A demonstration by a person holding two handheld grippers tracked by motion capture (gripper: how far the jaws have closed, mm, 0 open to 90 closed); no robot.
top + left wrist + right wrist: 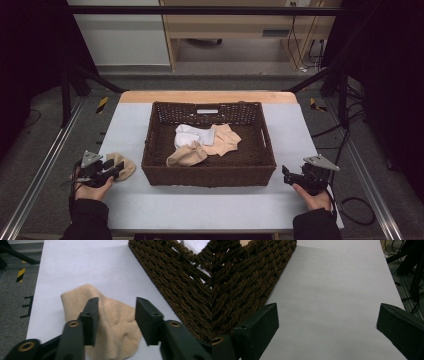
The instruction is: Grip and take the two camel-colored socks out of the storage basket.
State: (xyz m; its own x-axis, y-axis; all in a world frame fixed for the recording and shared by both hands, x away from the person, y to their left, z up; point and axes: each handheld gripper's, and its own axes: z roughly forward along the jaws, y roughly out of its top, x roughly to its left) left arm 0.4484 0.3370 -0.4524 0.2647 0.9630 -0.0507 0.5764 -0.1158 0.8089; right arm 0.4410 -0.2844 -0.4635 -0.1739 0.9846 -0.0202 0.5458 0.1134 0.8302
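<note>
High view: sitting mid-desk (210,205), a dark woven basket (209,172) holding a white cloth (192,134) and two beige socks (220,142) bunched together. Lying just left of the basket, a lone beige sock (125,165) on the pale surface. Hovering over that sock's near edge, the left tongs (116,169), gripped by the left hand (92,189). Resting right of the basket and apart from it, the right tongs (286,175), held by the right hand (315,197).

Left gripper view: straddling the beige sock (115,325) with jaws partly spread, the left tongs (116,320), not pinching it. Running along the right edge, the basket wall (180,287), close beside the sock.

Right gripper view: spreading wide over bare desk (332,297), the right tongs (327,322), clasping nothing. Showing at left, the basket's woven side (242,277).
</note>
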